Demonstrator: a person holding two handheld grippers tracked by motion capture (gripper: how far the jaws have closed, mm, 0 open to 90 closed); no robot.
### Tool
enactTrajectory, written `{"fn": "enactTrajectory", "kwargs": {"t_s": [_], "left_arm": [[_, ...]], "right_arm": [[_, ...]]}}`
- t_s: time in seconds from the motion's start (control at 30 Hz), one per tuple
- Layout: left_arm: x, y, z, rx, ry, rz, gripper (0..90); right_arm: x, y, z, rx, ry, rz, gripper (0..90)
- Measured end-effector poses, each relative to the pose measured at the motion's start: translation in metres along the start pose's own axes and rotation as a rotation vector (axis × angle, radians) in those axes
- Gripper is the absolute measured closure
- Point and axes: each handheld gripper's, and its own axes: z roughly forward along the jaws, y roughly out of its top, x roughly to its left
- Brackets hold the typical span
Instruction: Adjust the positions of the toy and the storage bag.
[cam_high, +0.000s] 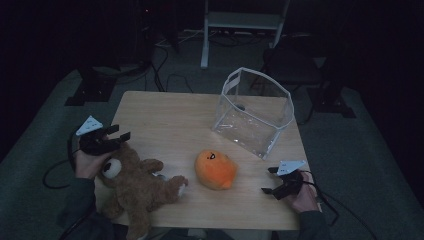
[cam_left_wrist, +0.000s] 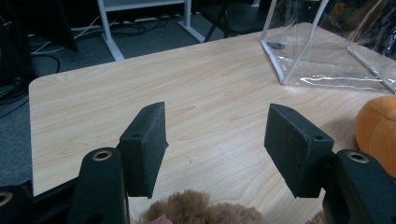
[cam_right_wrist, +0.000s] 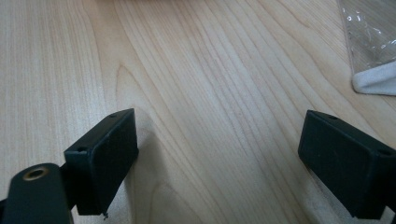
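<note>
Teddy bear (cam_high: 134, 182) lies just beneath left gripper (cam_high: 116, 137), jaws apart, level.

On the wooden tabletop (cam_high: 165, 112) a brown teddy bear (cam_high: 135, 182) lies at the near left corner. The left gripper (cam_high: 120, 136) hovers just above its head, fingers apart. An orange plush toy (cam_high: 216, 170) sits mid-table. Behind it stands a clear plastic bag (cam_high: 253, 112), seemingly empty in the dim light. The right gripper (cam_high: 268, 180) rests open near the right edge.

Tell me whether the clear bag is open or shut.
Open: the clear bag stands upright on the table, its white-edged mouth spread wide.
</note>
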Motion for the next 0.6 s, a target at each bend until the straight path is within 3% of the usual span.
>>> {"fn": "enactTrajectory", "kwargs": {"t_s": [0.6], "left_arm": [[-0.016,0.011,0.005,-0.001,-0.042,0.043,37.5]], "right_arm": [[-0.001,0.0,0.0,0.001,-0.005,0.001,11.4]]}}
